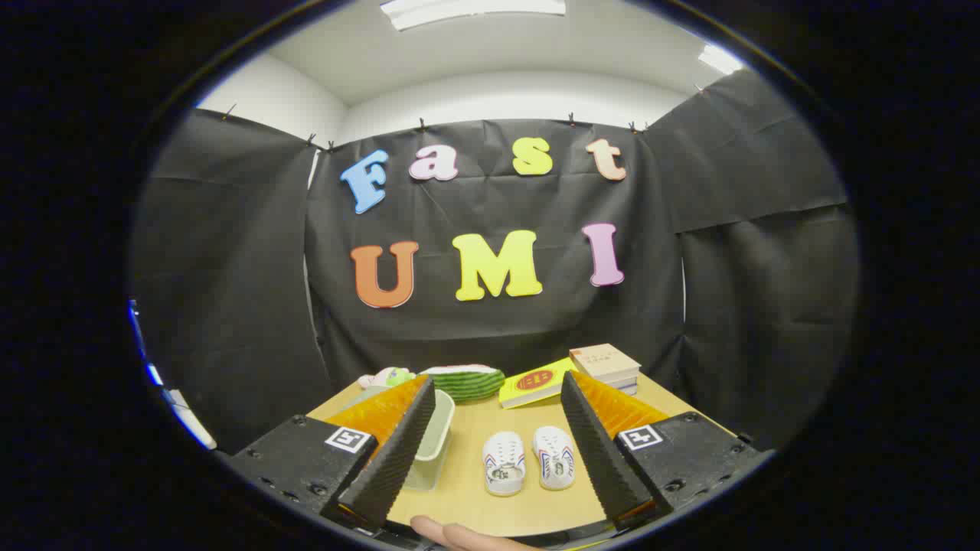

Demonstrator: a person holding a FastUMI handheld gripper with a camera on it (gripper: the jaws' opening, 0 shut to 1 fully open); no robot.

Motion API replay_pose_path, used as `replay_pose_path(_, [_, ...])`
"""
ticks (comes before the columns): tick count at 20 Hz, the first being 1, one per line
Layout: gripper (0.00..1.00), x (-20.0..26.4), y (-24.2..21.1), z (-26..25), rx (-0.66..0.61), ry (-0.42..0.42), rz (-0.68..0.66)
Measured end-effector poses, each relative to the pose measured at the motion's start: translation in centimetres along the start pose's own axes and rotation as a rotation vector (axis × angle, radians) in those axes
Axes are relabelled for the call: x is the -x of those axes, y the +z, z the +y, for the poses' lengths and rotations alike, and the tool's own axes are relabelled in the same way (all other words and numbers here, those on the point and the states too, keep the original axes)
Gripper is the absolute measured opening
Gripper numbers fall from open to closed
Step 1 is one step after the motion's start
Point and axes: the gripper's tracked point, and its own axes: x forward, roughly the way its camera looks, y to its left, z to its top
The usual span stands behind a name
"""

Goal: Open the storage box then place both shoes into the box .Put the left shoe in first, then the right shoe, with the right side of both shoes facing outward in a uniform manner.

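Black cloth walled the booth on three sides beneath a white ceiling with lit panels, and a light wooden tabletop [475, 501] stood before it in the gripper view. At the bottom of that view the gripper [498, 448] hung above the near part of the tabletop, its fingers [394, 451] spread wide apart and clamped on nothing.

Between the fingers and just ahead of them lay the two small white shoes, side by side and nearly touching, soles down. The left shoe [504, 462] sat on the side of the storage box, the right shoe [554, 457] on the other side, showing coloured stripes on its flank.

The storage box [435, 444], a pale greenish container, rested on the tabletop beside the left shoe, partly hidden behind one finger; whether its lid was on could not be told.

Beyond the fingers, along the far edge of the tabletop, lay a watermelon-slice toy [468, 380], green-rinded, with a small pink and green soft toy [387, 376] just beside it. Near them a yellow book [536, 383] lay flat, and a stack of books [606, 364] stood just past it.

A person's fingertip [452, 533] showed at the near edge, below the shoes.
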Motion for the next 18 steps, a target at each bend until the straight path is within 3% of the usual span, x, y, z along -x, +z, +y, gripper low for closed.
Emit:
replay_pose_path(11, [1.0,-0.6,-1.8,-0.1,0.006,0.009,0.044])
replay_pose_path(18, [1.0,-4.3,-3.6,-1.4,-0.013,-0.005,0.073])
